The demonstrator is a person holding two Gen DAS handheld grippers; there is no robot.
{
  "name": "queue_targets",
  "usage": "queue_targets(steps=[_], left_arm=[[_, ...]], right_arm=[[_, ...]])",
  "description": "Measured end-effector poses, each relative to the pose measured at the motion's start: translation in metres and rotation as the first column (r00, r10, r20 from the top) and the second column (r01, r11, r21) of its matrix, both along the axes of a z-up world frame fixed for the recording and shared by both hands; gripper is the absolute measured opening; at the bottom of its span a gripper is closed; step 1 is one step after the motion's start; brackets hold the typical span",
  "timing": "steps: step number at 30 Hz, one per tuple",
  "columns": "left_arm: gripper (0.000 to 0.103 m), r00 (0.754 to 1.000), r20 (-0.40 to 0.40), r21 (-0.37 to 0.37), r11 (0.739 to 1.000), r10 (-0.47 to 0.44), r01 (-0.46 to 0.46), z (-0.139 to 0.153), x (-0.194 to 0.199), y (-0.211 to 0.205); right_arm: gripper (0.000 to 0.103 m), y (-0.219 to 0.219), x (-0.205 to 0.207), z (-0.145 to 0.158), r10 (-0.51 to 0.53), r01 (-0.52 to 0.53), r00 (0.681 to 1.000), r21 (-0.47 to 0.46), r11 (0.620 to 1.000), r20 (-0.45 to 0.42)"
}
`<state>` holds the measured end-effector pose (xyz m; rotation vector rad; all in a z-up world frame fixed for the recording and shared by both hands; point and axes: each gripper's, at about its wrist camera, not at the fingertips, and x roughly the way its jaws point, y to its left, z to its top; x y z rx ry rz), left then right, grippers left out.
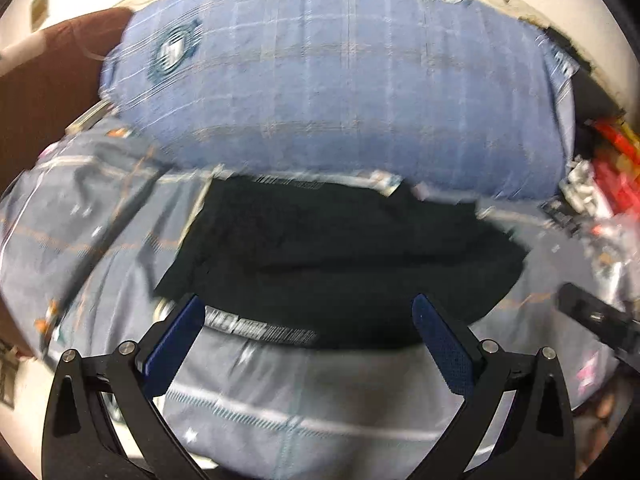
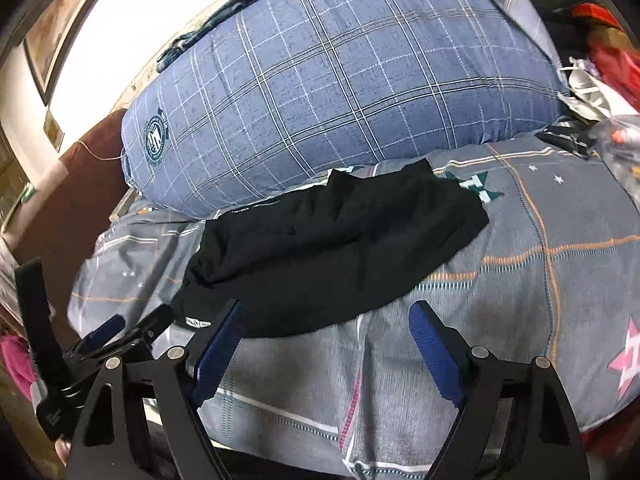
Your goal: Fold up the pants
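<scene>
The black pants (image 2: 332,248) lie bunched on the gray bed cover (image 2: 540,240), just in front of the big blue checked pillow (image 2: 340,80). The left tongs (image 1: 306,312) and right tongs (image 2: 326,316) are both spread wide, holding nothing.

Your left wrist view is smeared by motion blur: the blue pillow (image 1: 340,80) and the checked bedsheet (image 1: 100,232) streak sideways. Your right wrist view is sharp at the centre. Both bend strongly toward dark round edges. Light is even and soft, with a blown-out white wall (image 2: 132,20) upper left. The black pants (image 2: 332,248) show almost no detail.
</scene>
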<state>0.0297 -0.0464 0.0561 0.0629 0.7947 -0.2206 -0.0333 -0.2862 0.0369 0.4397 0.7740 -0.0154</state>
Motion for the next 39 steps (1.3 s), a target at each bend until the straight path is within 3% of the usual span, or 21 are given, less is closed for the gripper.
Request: queue_targets(steps=[5, 8, 11, 12, 13, 15, 17, 20, 21, 23, 24, 29, 33, 36, 39], left_arm=[[0.103, 0.995, -0.069, -0.082, 0.994, -0.078, 0.073, 0.028, 0.072, -0.041], [0.103, 0.989, -0.101, -0.091, 0.991, -0.108, 0.099, 0.012, 0.114, -0.055], [0.103, 0.983, -0.136, -0.115, 0.988, -0.121, 0.106, -0.026, 0.132, -0.048], [0.103, 0.971, -0.217, -0.102, 0.991, -0.103, 0.082, -0.041, 0.142, -0.046], [0.103, 0.955, -0.265, -0.145, 0.985, -0.134, 0.098, -0.050, 0.148, -0.043], [0.103, 0.940, -0.307, -0.194, 0.977, -0.151, 0.093, -0.060, 0.164, -0.039], [0.103, 0.941, -0.315, -0.191, 0.979, -0.126, 0.067, -0.064, 0.174, -0.033], [0.103, 0.930, -0.341, -0.247, 0.968, -0.139, 0.054, -0.068, 0.185, -0.030], [0.103, 0.928, -0.346, -0.249, 0.967, -0.141, 0.054, -0.070, 0.187, -0.030], [0.103, 0.929, -0.347, -0.237, 0.970, -0.131, 0.048, -0.073, 0.193, -0.035], [0.103, 0.928, -0.351, -0.234, 0.971, -0.126, 0.043, -0.074, 0.192, -0.037], [0.103, 0.931, -0.342, -0.257, 0.966, -0.126, 0.036, -0.070, 0.190, -0.036], [0.103, 0.925, -0.344, -0.321, 0.946, -0.159, 0.043, -0.064, 0.195, -0.035], [0.103, 0.909, -0.378, -0.387, 0.922, -0.174, 0.015, -0.061, 0.206, -0.040], [0.103, 0.864, -0.453, -0.419, 0.908, -0.220, 0.011, -0.064, 0.228, -0.069]], right_arm=[[0.086, -0.050, 0.089, 0.025, 0.061, -0.060, 0.996, 0.016, 0.998, -0.060], [0.085, -0.086, 0.149, 0.016, 0.032, -0.033, 0.995, -0.010, 0.999, -0.099], [0.080, -0.110, 0.197, -0.018, 0.017, -0.022, 0.985, -0.028, 0.999, -0.174], [0.075, -0.115, 0.212, -0.031, 0.026, -0.034, 0.979, -0.036, 0.999, -0.202], [0.074, -0.122, 0.225, -0.045, 0.034, -0.044, 0.973, -0.037, 0.998, -0.229], [0.073, -0.128, 0.246, -0.068, 0.044, -0.055, 0.961, -0.033, 0.998, -0.273], [0.067, -0.135, 0.268, -0.098, 0.048, -0.057, 0.942, -0.017, 0.998, -0.331], [0.062, -0.137, 0.285, -0.126, 0.038, -0.052, 0.922, -0.024, 0.998, -0.385], [0.061, -0.133, 0.287, -0.128, 0.027, -0.057, 0.924, -0.068, 0.996, -0.382], [0.025, -0.125, 0.290, -0.126, 0.008, -0.065, 0.922, -0.135, 0.989, -0.386], [0.012, -0.123, 0.288, -0.122, 0.031, -0.068, 0.929, -0.085, 0.994, -0.369], [0.010, -0.100, 0.254, -0.062, 0.080, -0.100, 0.974, -0.086, 0.991, -0.210], [0.010, -0.083, 0.209, -0.014, 0.138, -0.144, 0.988, -0.100, 0.984, -0.067], [0.010, -0.078, 0.185, -0.004, 0.105, -0.109, 0.994, -0.118, 0.987, -0.035], [0.010, -0.084, 0.173, 0.002, 0.115, -0.116, 0.993, -0.098, 0.988, -0.018]])
